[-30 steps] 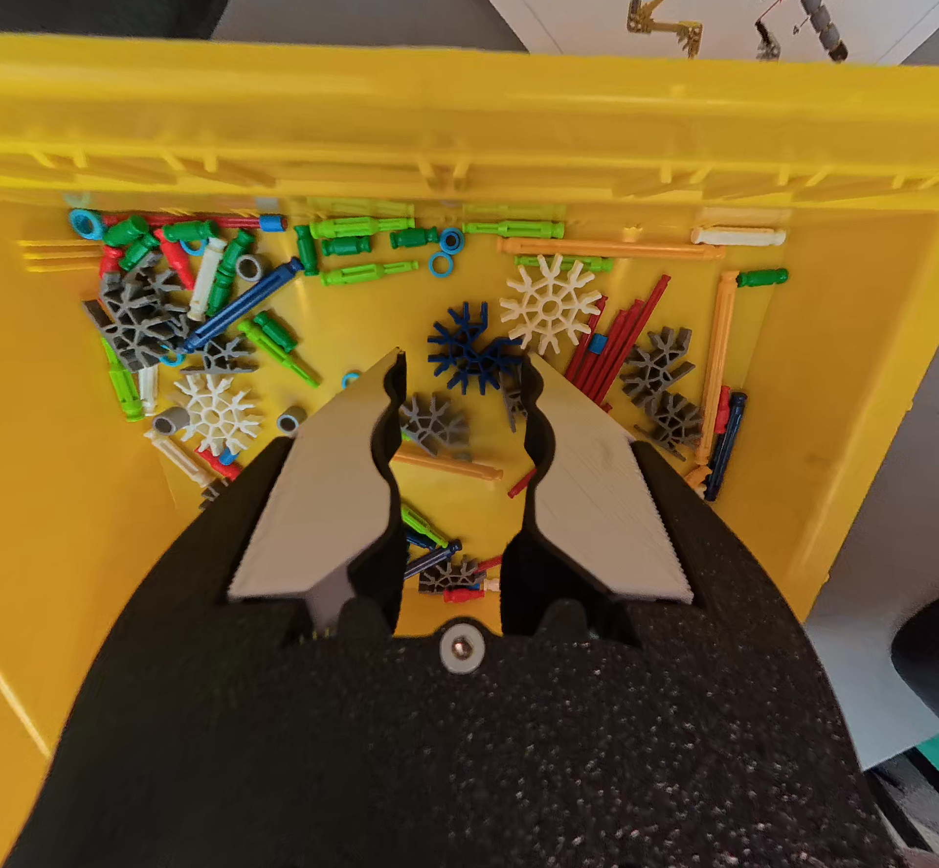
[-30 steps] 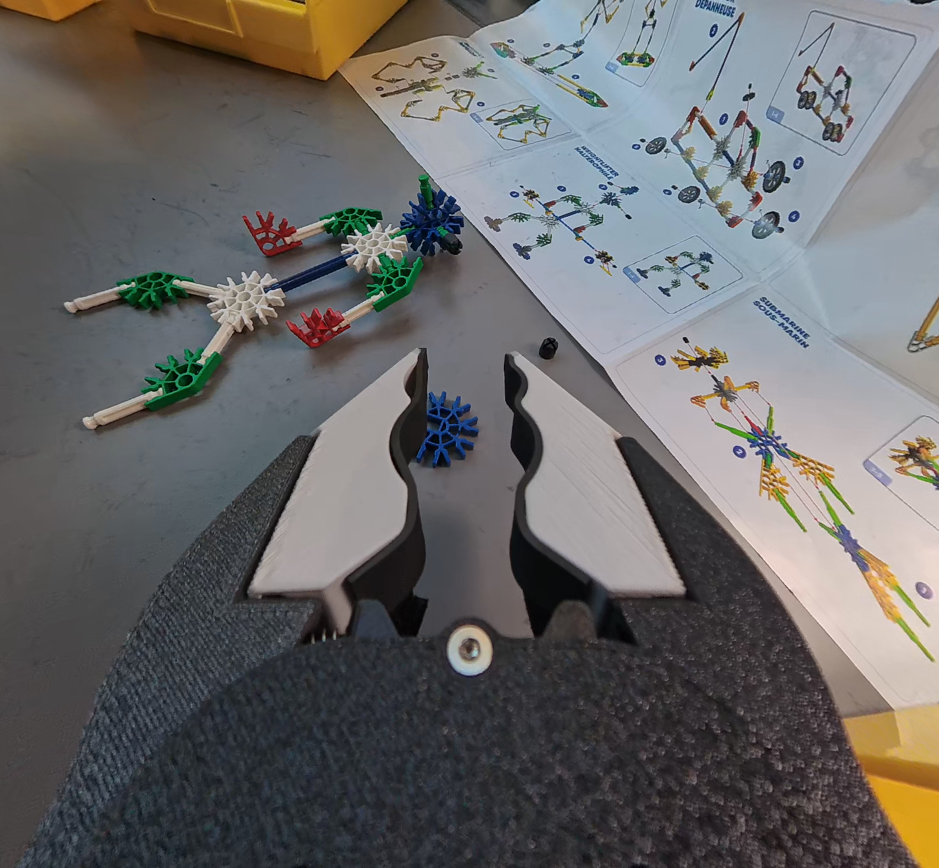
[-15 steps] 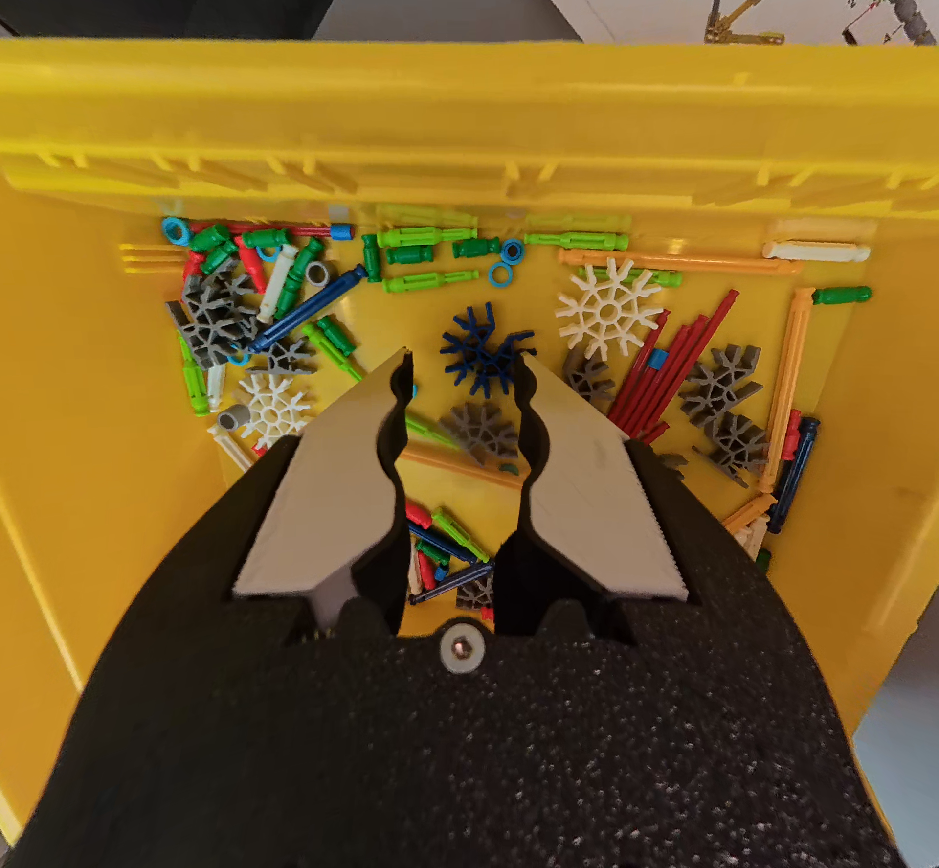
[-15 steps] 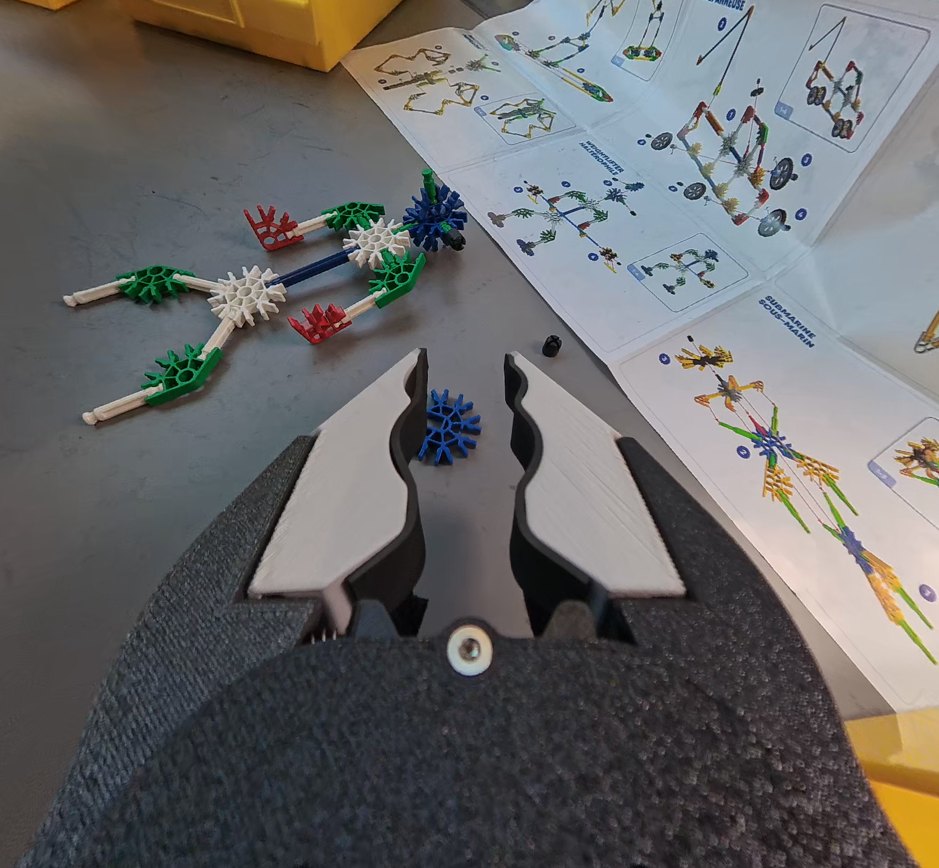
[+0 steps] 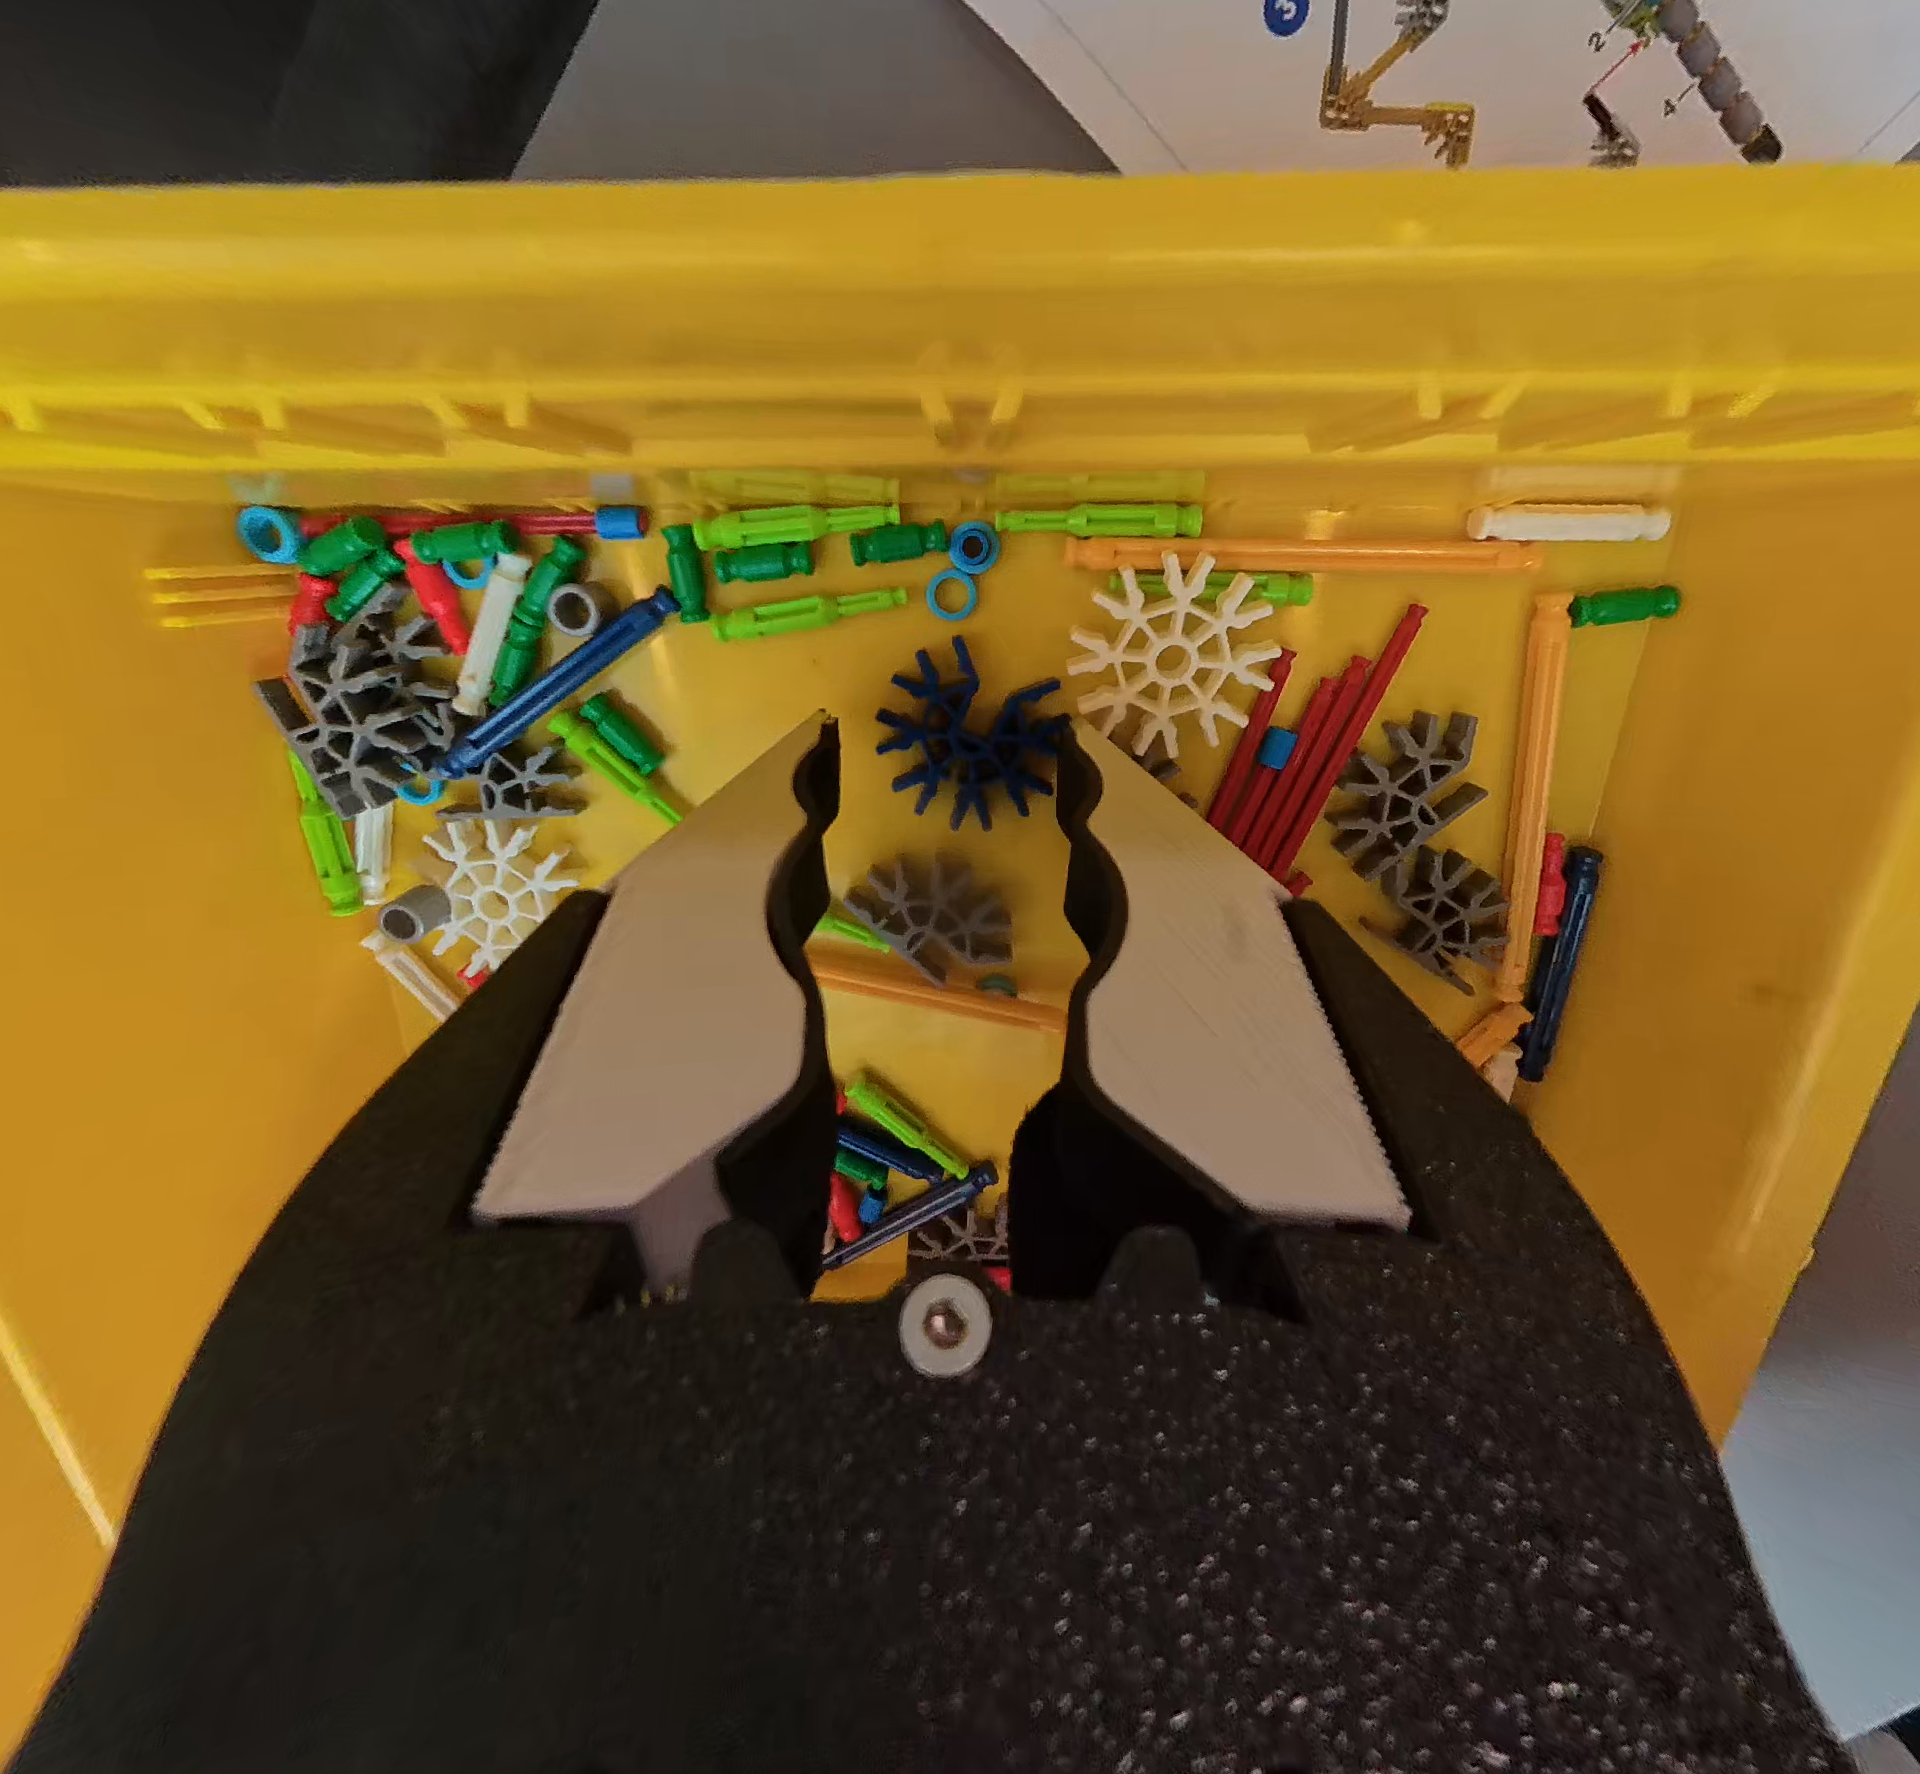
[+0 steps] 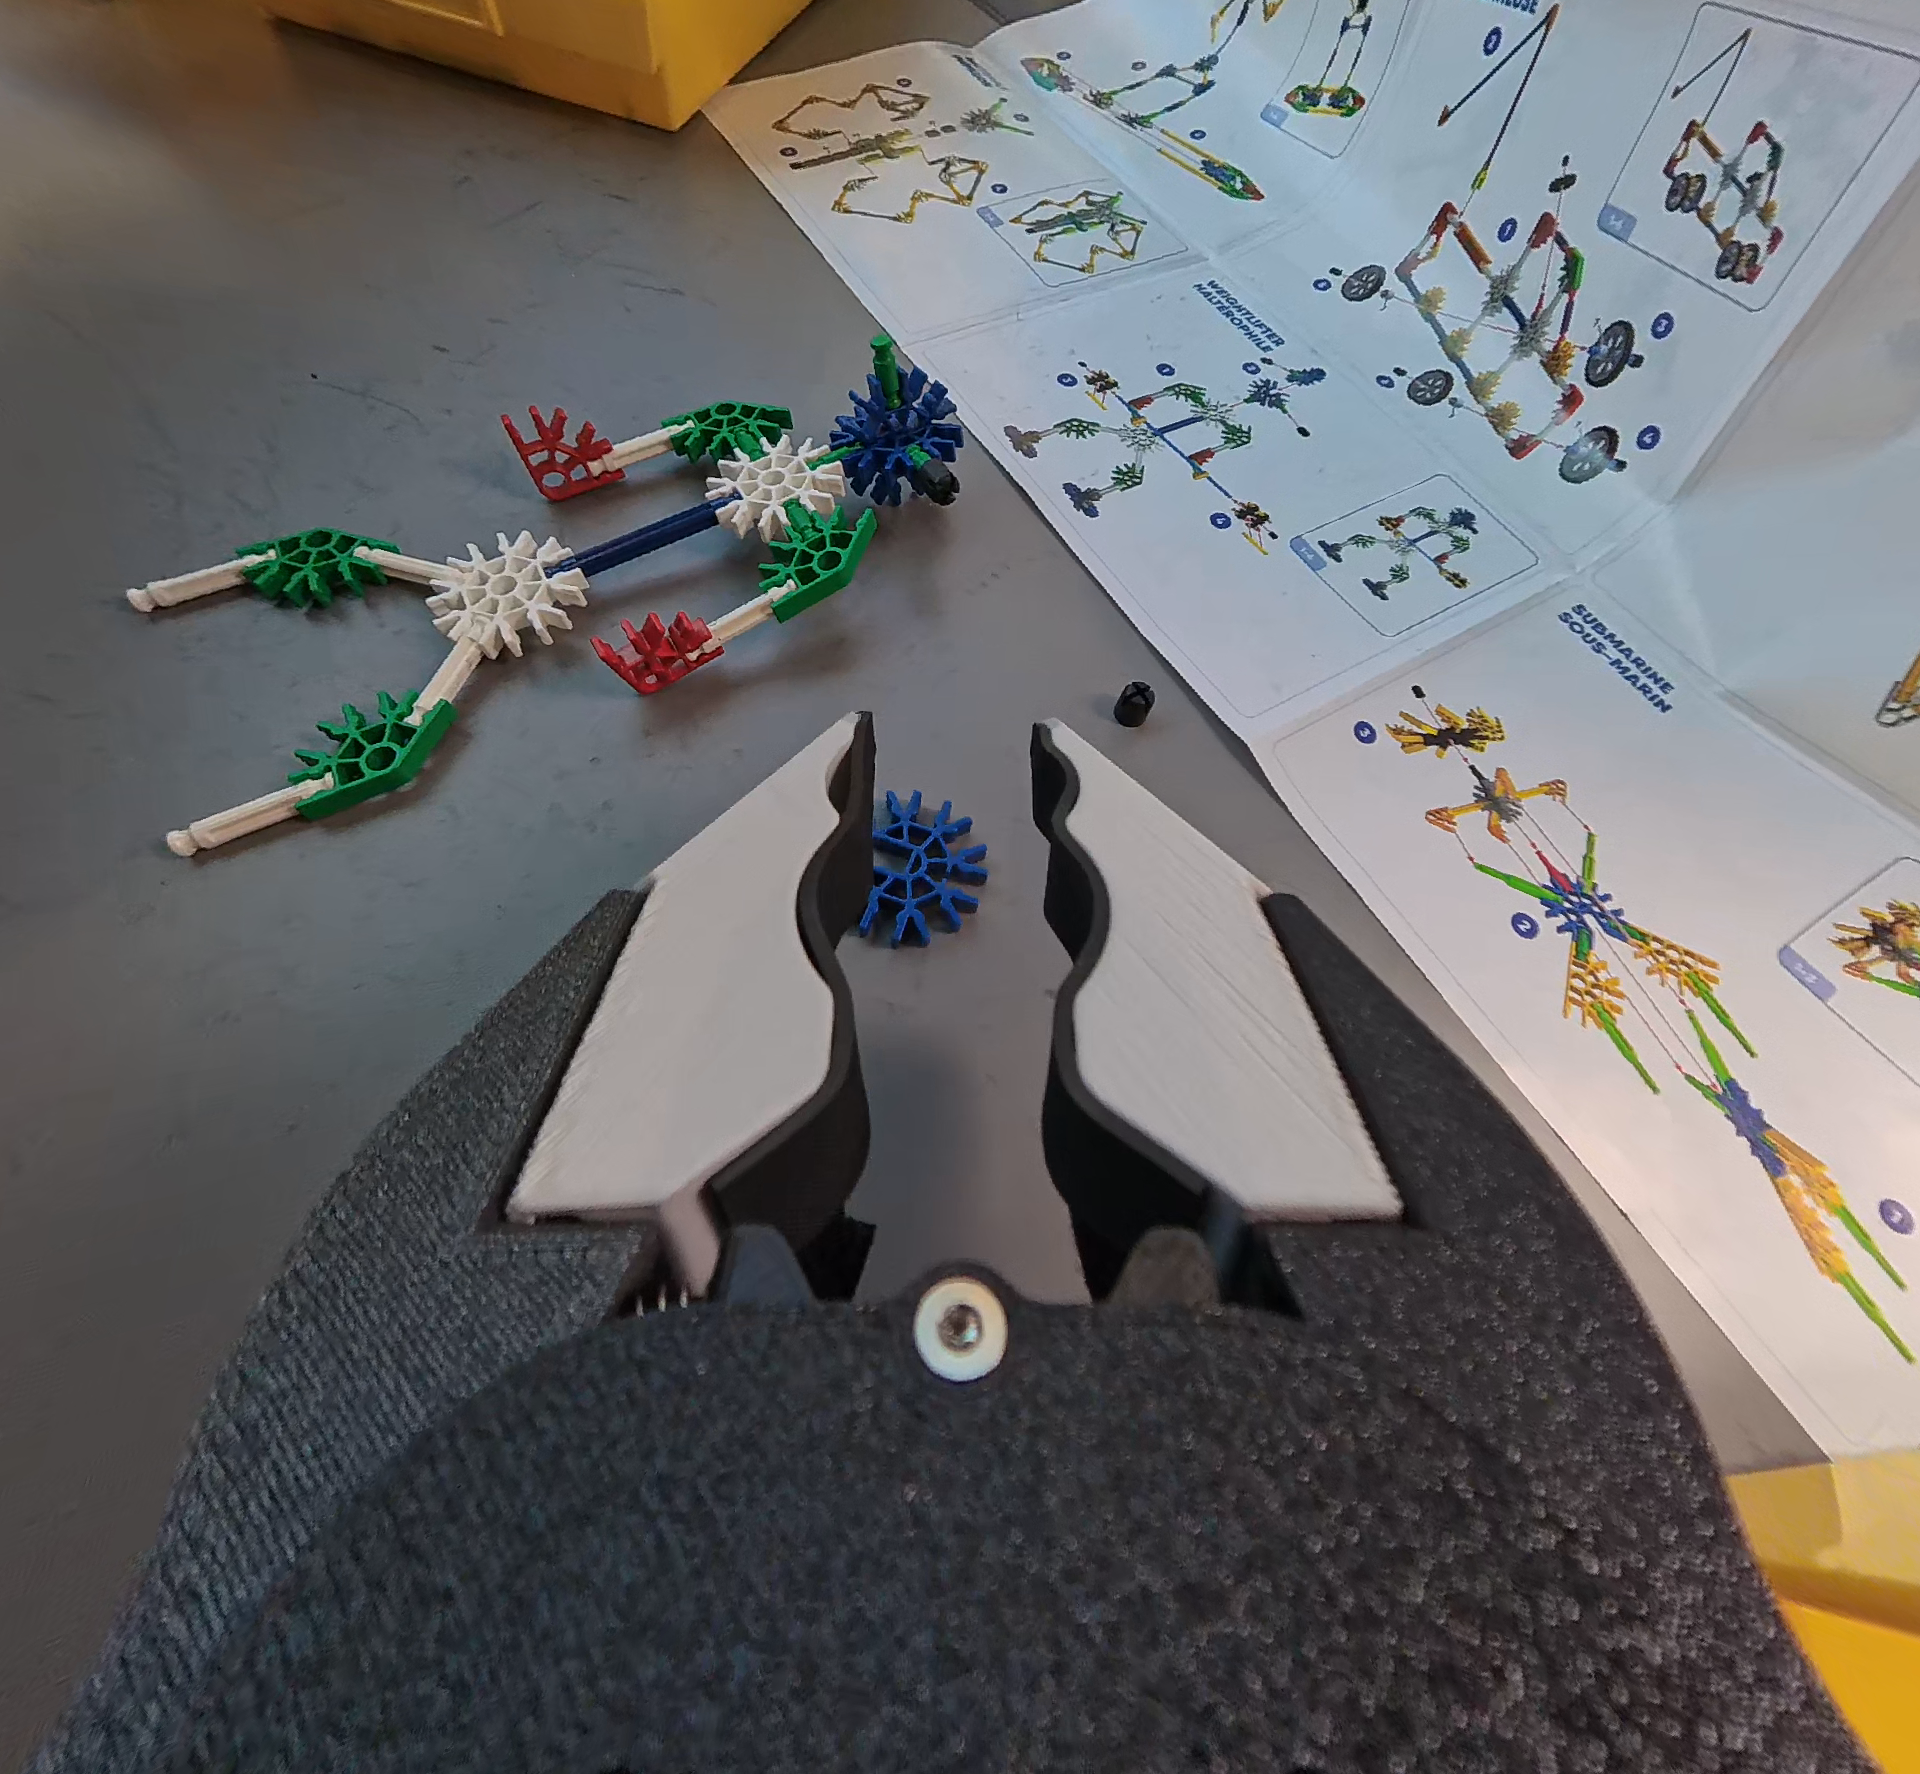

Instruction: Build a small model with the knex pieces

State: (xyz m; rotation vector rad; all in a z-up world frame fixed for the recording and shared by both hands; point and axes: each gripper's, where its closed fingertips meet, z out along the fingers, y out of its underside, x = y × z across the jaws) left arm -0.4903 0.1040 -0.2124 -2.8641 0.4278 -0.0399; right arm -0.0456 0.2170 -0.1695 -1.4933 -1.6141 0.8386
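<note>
The left gripper [image 5: 940,748] points steeply downward, its jaws parted with a clear gap between the tips and nothing clamped. Its grey fingers [image 5: 675,976] taper forward from a black foam-covered body. The right gripper [image 6: 951,737] tilts down at a shallower angle, jaws likewise apart and empty. Its pale fingers [image 6: 717,997] have wavy dark inner pads.

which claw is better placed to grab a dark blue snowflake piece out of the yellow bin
Left. The left claw hangs open inside the yellow bin, its tips flanking the dark blue snowflake connector. The right claw is over the table.
</note>
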